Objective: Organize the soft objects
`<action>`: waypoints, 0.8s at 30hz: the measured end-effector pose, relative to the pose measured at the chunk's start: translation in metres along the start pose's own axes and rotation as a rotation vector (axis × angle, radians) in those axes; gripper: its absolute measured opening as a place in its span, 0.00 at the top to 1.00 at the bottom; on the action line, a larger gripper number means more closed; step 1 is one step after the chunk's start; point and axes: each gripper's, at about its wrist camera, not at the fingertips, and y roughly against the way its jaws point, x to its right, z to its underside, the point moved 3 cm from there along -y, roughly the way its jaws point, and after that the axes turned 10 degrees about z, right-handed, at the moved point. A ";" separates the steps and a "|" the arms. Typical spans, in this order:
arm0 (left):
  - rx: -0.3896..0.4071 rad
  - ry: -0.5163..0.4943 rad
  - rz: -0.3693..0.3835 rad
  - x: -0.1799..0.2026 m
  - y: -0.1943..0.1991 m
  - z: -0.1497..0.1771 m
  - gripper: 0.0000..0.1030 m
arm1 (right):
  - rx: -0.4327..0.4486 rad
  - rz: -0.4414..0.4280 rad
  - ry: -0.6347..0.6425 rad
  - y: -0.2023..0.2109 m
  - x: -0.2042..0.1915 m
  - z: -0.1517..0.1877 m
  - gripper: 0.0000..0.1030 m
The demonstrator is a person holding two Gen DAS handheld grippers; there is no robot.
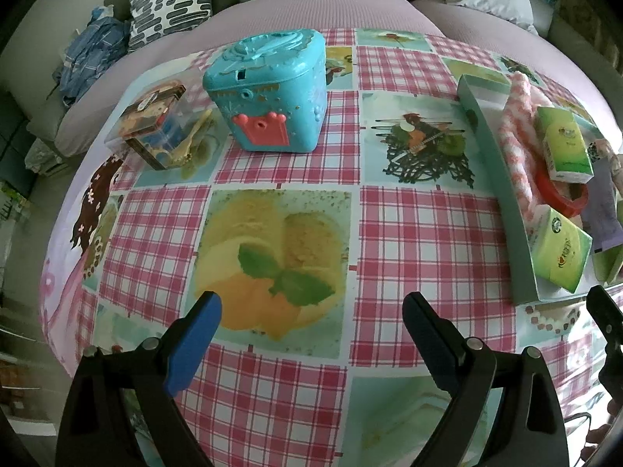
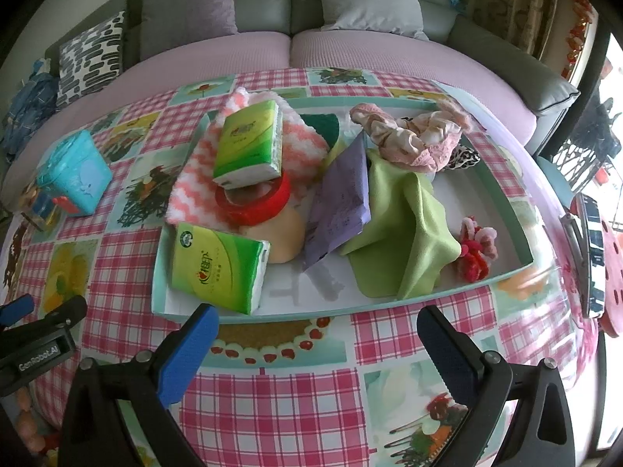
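Right wrist view is showing the right gripper (image 2: 317, 321) hanging open and empty just near of the tray (image 2: 389, 305), the near tissue pack (image 2: 220, 266) lying ahead-left, while the left gripper (image 1: 311, 307), also open, is facing bare tablecloth (image 1: 424, 241).

Pink-and-white gingham tablecloth (image 2: 272, 401), turquoise toy box (image 1: 268, 89), green tissue packs (image 2: 218, 268), red tape roll (image 2: 253, 202), lime cloth (image 2: 405, 229), pink-and-white zigzag towel (image 2: 194, 179).
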 end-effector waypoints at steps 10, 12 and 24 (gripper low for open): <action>0.002 0.011 -0.012 -0.003 0.000 0.000 0.09 | -0.003 -0.004 -0.003 0.000 0.001 0.001 0.00; 0.002 0.012 -0.014 -0.003 0.000 0.000 0.09 | -0.002 -0.006 -0.003 0.000 0.001 0.001 0.00; 0.001 0.026 -0.021 -0.004 0.000 0.000 0.09 | -0.002 -0.005 -0.003 0.000 0.001 0.001 0.00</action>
